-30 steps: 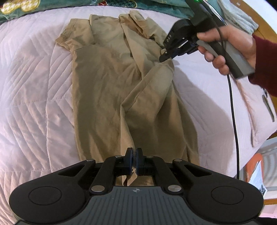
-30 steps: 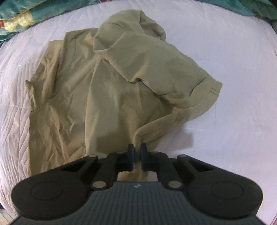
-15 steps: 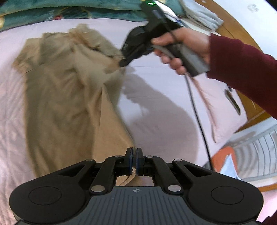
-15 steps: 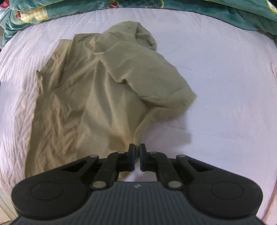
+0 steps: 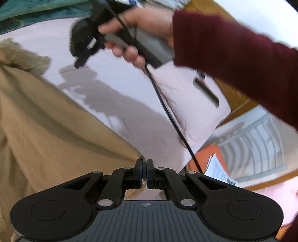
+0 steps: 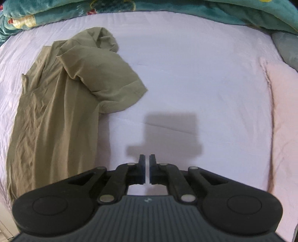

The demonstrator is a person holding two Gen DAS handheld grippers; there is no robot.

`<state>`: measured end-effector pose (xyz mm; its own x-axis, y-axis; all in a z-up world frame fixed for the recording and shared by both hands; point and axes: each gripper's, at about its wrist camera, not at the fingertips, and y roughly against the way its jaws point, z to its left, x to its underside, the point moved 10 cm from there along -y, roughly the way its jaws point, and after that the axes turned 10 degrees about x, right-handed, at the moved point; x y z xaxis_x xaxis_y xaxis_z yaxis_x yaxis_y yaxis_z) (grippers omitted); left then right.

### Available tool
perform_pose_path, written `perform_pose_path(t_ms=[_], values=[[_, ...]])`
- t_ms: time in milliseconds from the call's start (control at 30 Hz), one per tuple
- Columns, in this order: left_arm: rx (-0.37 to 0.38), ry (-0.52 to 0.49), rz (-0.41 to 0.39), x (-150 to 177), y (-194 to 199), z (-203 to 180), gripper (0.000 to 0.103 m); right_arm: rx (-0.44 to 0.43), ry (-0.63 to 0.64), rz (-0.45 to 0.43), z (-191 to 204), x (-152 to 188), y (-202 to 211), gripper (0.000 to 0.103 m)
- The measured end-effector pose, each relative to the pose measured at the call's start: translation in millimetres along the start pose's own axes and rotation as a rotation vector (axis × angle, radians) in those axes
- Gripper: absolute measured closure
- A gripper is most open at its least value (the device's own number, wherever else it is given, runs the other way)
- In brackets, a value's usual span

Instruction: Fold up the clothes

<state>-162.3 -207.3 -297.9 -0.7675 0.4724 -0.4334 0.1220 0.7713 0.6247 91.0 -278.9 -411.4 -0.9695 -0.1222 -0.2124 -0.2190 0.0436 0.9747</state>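
An olive-tan shirt (image 6: 55,111) lies lengthwise on the left of the pale quilted bed (image 6: 186,74), with one short sleeve folded over toward the middle. My left gripper (image 5: 144,162) is shut on an edge of the shirt (image 5: 46,130), and the cloth stretches away from it to the left. My right gripper (image 6: 147,158) hangs over bare sheet to the right of the shirt, shut to a thin slit with nothing in it. In the left wrist view the right gripper (image 5: 80,63) is blurred, held by a hand (image 5: 141,24) in a dark red sleeve (image 5: 232,55).
A teal patterned blanket (image 6: 167,7) is bunched along the far edge of the bed. A pink pillow (image 6: 285,111) lies at the right side. A black cable (image 5: 167,111) hangs from the right gripper. Beyond the bed's edge are an orange object (image 5: 204,158) and a white slatted rack (image 5: 260,145).
Both grippers swept to the right. The left one dragged the shirt's edge along. The right one, earlier at the shirt's edge, now has no cloth at its fingers and is over bare sheet.
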Motion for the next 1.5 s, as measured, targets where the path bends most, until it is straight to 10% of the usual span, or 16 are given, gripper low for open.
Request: perform_pose_path(t_ms=[233, 400, 1100, 1200, 1267, 1500], values=[[0.061, -0.034, 0.040, -18, -58, -14, 0.097, 0.009, -0.064, -0.008, -35, 14, -4, 0.096], [0.015, 0.012, 0.071, -6, -65, 8, 0.098, -0.020, -0.172, -0.020, -45, -3, -23, 0.057], [-0.059, 0.156, 0.021, -46, -65, 67, 0.100, -0.017, -0.125, -0.029, 21, -90, -108, 0.043], [-0.072, 0.161, 0.027, -45, -67, 71, 0.100, -0.022, -0.118, -0.071, 23, -91, -106, 0.053], [-0.076, 0.166, 0.028, -44, -69, 72, 0.100, -0.056, -0.127, -0.070, 21, -90, -104, 0.101], [-0.017, 0.118, 0.017, -57, -84, 41, 0.100, -0.024, -0.199, -0.111, -17, -85, -66, 0.102]])
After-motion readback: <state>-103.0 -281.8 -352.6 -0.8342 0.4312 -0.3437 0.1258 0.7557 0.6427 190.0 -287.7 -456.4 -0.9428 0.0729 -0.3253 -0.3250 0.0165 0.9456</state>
